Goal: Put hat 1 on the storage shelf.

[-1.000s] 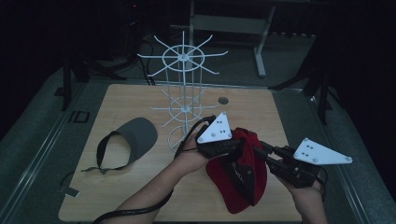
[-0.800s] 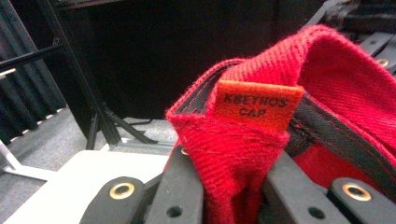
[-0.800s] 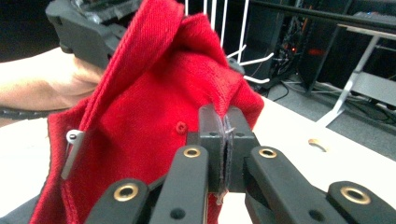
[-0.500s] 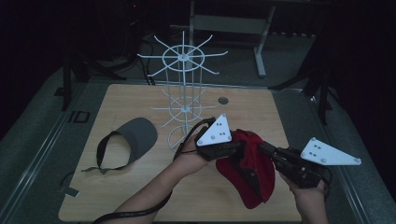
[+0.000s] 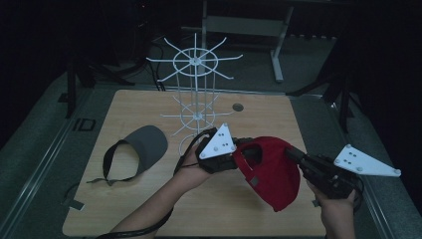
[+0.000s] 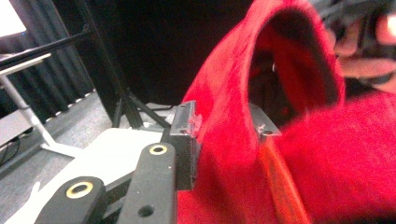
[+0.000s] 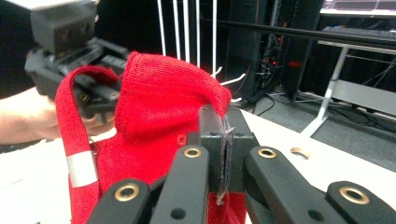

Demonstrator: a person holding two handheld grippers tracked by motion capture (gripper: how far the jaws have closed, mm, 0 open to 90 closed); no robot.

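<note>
Left tongs (image 5: pixel 238 157) have just been opening, jaws now partly apart with the red cap's (image 5: pixel 271 169) fabric between them. Since a second ago the cap has swung up off the table (image 5: pixel 149 209), so a handover looks underway. Right tongs (image 7: pixel 223 154) are clamped together on the cap's edge, carrying it beside the white wire rack (image 5: pixel 195 94).

My right gripper (image 7: pixel 223 154) has its jaws pressed together on a fold of the red cap (image 7: pixel 163 121). The cap's strap (image 7: pixel 74 140) hangs at the left, bearing a silvery patch. Beyond it my left gripper (image 7: pixel 70 51) sits against the cap, white rack wires (image 7: pixel 187 32) behind.
</note>
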